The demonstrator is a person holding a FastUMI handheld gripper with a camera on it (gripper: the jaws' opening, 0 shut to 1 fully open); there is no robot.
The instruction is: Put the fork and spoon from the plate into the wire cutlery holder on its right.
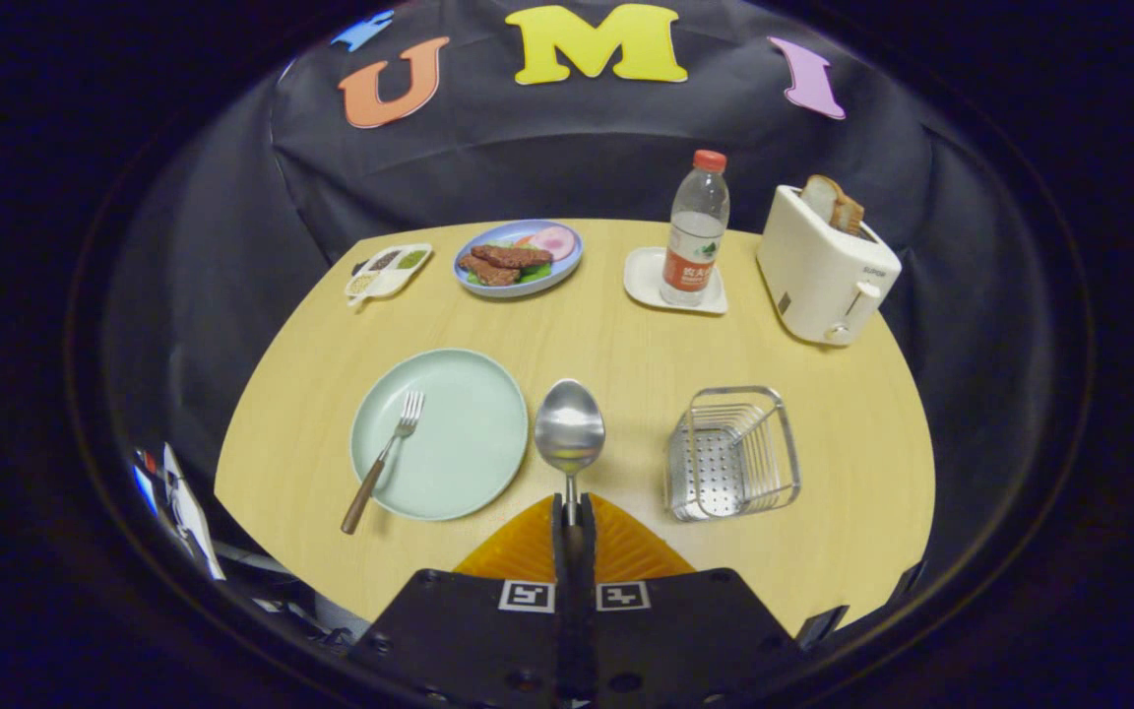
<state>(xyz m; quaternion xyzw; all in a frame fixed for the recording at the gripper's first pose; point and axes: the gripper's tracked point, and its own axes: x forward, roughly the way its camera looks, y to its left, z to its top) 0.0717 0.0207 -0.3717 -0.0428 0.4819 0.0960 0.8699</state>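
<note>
Transfer of the spoon [570, 428]: the hand-held gripper [572, 512] is clamped on its handle, bowl raised between the green plate [469, 463] and the wire cutlery holder [732, 451]. The next move probably calls for carrying it rightward over the holder's open top. The fork [385, 458] lies on the plate's left side; bottle [696, 231] and toaster [823, 266] stand well beyond the holder, leaving the path unobstructed.
</note>
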